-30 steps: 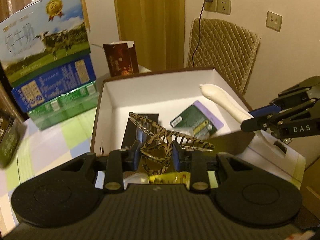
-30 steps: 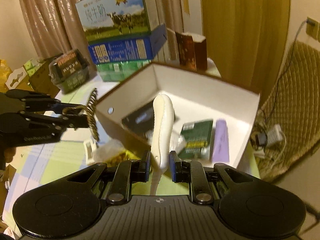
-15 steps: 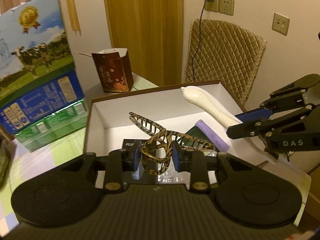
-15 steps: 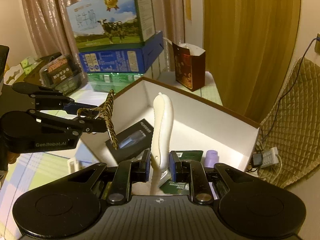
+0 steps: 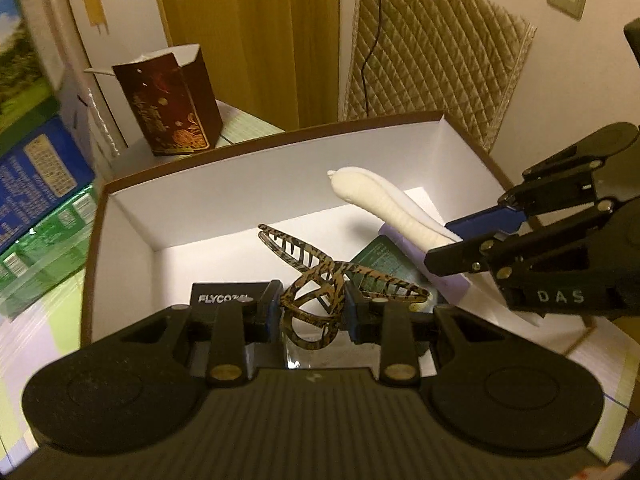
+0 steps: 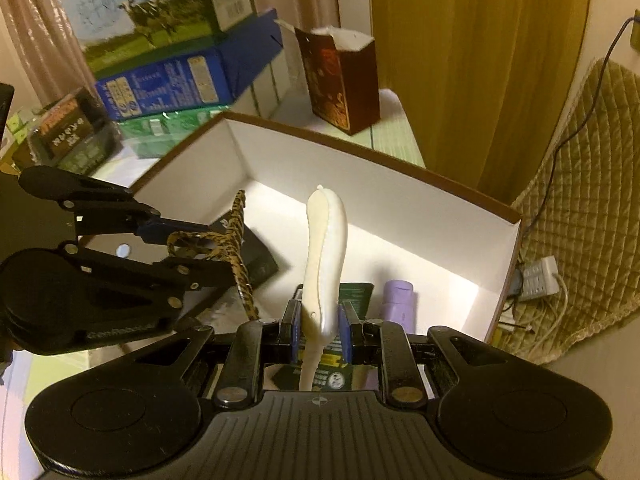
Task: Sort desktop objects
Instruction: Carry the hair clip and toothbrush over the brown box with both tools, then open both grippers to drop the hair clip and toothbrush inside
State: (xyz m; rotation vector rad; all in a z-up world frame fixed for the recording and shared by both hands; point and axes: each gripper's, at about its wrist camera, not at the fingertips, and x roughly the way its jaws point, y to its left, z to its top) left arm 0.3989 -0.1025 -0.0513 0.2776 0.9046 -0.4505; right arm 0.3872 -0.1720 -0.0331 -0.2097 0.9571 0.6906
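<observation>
Tortoiseshell hair claw (image 5: 320, 280) sits clamped in the left gripper (image 5: 310, 310), held over the white-lined box (image 5: 132, 236) — the right gripper (image 6: 319, 330), just beside it, pinches a cream hair clip (image 6: 325, 248) above the same box.

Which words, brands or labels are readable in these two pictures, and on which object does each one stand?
"FLYCO", with the end cut off: black box in the white box.
"DAS": right gripper, holding the white hair clip.
"GenRobot", blurred, my best reading: left gripper, holding the leopard hair clip.
Milk cartons, dark red bag, green packet: print unreadable.
</observation>
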